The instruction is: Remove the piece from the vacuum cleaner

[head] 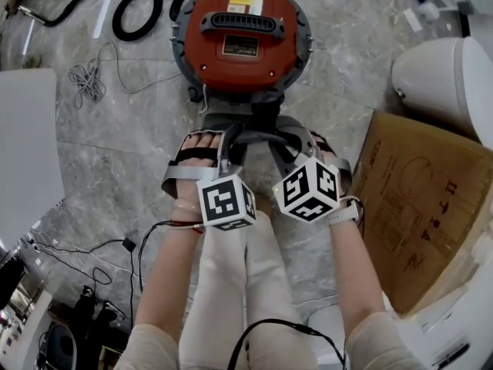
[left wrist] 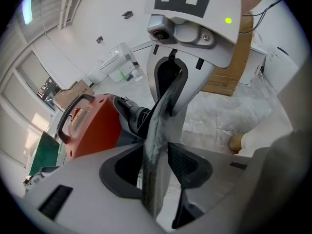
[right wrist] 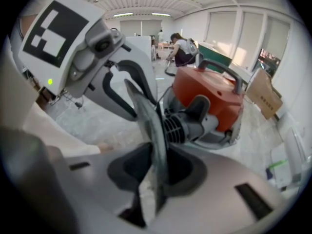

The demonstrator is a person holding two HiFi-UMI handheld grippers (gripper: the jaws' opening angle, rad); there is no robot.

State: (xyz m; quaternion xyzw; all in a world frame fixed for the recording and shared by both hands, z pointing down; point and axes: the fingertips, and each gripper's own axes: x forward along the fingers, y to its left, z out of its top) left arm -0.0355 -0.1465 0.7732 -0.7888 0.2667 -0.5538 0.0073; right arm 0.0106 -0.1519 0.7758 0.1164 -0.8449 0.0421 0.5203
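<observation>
We have both grippers on the same thing. The left gripper (left wrist: pixel 156 172) is closed on the piece (left wrist: pixel 163 111), a thin, flat, dusty grey blade, with the pads pressing its two faces. The right gripper (right wrist: pixel 155 172) is pinched on the same blade from the other side, its jaws drawn close with only the blade between them. The piece stands edge-on between us and the vacuum cleaner (head: pixel 243 37). It is still seated in the black ribbed collar (right wrist: pixel 173 129) at the machine's near side, so we judge the removal not yet done. Two grips on so narrow a blade make sense to us: one pair of jaws could let it twist, while two should keep it straight for a pull out of the collar and toward our knees. The red body sits on the marble floor (head: pixel 115 145), handle (head: pixel 243 23) uppermost, and its weight should anchor it against that pull. The black hose (head: pixel 135 10) coils at the far edge of the floor, clear of our hands. As for writing, the lid carries a yellow-and-white label (head: pixel 245 4) and a small dark plate (head: pixel 240 46), both too small to read. The cardboard box (head: pixel 431 199) at the floor's right edge bears faint printed outlines that we cannot make out.
</observation>
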